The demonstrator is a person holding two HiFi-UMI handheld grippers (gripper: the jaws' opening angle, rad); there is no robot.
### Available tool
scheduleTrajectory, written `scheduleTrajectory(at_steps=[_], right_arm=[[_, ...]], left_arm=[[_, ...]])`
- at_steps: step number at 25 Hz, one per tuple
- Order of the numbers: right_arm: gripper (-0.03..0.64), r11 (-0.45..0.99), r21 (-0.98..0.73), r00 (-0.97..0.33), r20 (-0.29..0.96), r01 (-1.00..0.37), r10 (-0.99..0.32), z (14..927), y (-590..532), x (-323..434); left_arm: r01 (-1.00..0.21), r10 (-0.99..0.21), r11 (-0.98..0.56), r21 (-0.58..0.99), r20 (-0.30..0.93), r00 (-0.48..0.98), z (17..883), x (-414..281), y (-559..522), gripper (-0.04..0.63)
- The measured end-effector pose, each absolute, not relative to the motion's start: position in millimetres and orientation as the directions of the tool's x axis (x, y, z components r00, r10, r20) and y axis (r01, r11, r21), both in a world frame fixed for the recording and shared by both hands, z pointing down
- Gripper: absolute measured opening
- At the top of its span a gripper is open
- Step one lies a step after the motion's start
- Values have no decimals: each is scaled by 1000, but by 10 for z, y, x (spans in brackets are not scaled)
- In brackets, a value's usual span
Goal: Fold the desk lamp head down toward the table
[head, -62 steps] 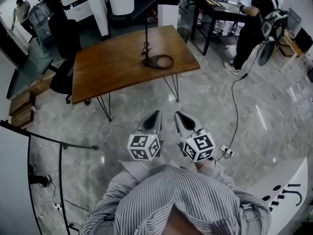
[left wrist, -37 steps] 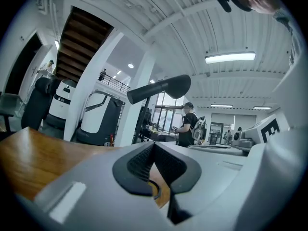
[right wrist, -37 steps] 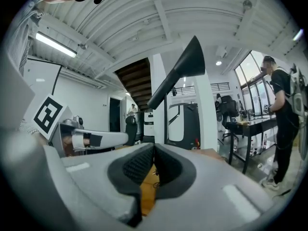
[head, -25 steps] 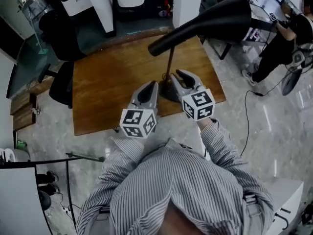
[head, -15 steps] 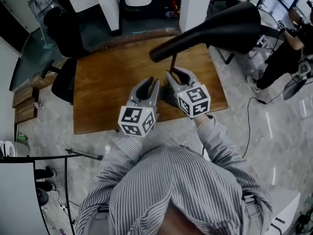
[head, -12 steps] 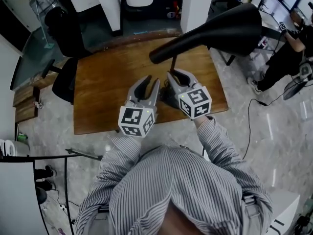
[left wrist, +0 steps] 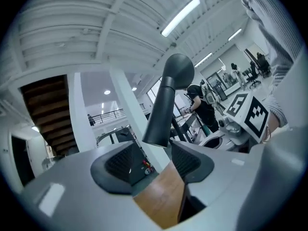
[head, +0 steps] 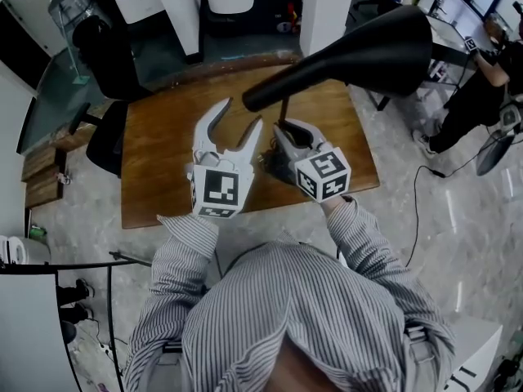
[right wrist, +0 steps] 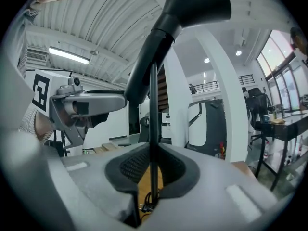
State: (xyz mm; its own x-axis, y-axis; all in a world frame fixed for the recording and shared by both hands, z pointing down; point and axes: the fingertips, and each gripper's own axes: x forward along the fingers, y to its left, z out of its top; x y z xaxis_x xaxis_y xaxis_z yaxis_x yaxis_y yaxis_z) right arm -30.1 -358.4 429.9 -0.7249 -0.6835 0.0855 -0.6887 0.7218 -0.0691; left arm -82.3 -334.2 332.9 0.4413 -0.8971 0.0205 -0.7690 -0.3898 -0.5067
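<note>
The right gripper has its jaws closing on the thin black stem of the desk lamp, low on the stem, and its pads look pressed on it from both sides. A tangle of cable lies at the foot of the stem, just under this gripper. The left gripper is beside it, held higher, with its jaws opening wide and nothing between them. The narrow end of the lamp head is just beyond its fingertips. The lamp head is a long black cone. It stands up at the top of the stem and is tilted, with its wide mouth high on the right side above the edge of the tabletop. This tabletop is of brown wood. A black office chair is at its left end. Around it there is a grey polished stone floor and a white column behind. To the far right another person in dark clothes stands at a second desk.
</note>
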Motion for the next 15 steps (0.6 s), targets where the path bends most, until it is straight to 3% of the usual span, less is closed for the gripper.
scheduleTrajectory(at_steps=[6,9,15], right_arm=[[48,717,-66,-720,87,-694,-688,4325,-3576,-303],[48,717,-67,-720,87,-694,-689,4333,-3567,-303],[48,713,-67,-716,91,-698,-693,4327,-3580,-295]], left_arm=[[-719,-882,-412,-560,48,468,3314,-695,-3443,250],[-727,-876,-429,-536,50,479,3326,-666,-3466,196],[-706,-866,-447,-549,66,496,3317,-664,-3483,199]])
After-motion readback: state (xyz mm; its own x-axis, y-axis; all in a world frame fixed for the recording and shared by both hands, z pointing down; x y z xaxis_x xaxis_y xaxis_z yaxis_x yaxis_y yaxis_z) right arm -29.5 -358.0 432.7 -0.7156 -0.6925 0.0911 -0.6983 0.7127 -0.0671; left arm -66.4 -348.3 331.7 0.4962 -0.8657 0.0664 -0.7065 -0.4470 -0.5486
